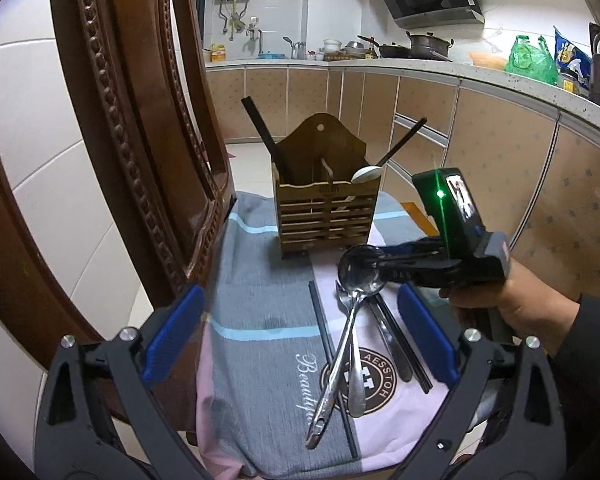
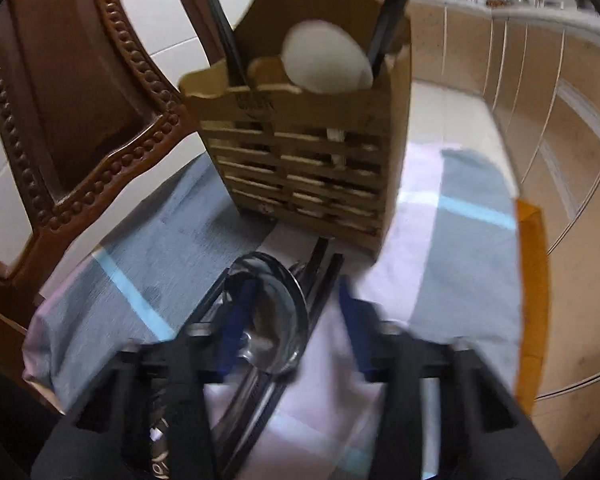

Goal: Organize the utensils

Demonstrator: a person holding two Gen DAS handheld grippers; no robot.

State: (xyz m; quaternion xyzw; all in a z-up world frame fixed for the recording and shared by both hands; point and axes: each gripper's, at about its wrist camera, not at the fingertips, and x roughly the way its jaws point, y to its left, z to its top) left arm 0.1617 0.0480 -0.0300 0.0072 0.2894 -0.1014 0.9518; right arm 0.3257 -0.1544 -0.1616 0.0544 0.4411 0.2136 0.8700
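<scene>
Left wrist view takes in the whole scene: a carved wooden chair (image 1: 140,152) fills the left of the frame, and its seat, under a grey and pink cloth (image 1: 260,280), serves as the surface. At the centre stands the slatted wooden utensil holder (image 1: 326,208), already carrying black chopsticks (image 1: 266,136) and a white spoon (image 1: 366,175). Loose utensils lie lower centre on the cloth: a steel ladle (image 1: 342,344) with its bowl toward the holder and its handle running down toward the bottom edge, smaller spoons (image 1: 355,364) crossing beneath it, and black chopsticks (image 1: 400,344) alongside.

The right tool (image 1: 374,262) comes in from the right of the frame and sits at the ladle's bowl. In the right wrist view its blue pads (image 2: 236,320) stand apart, one over the bowl and one to the right of it; blur hides whether either pad touches the steel. The left tool (image 1: 300,336), at the bottom of its own view, has its pads spread wide and holds nothing.

The ladle's long axis runs roughly along the right tool's line of reach, with the holder straight beyond the bowl, so the right hand is plainly the nearer one for the lift. A grip across the bowl looks awkward; the neck just behind it would likely clamp better.
</scene>
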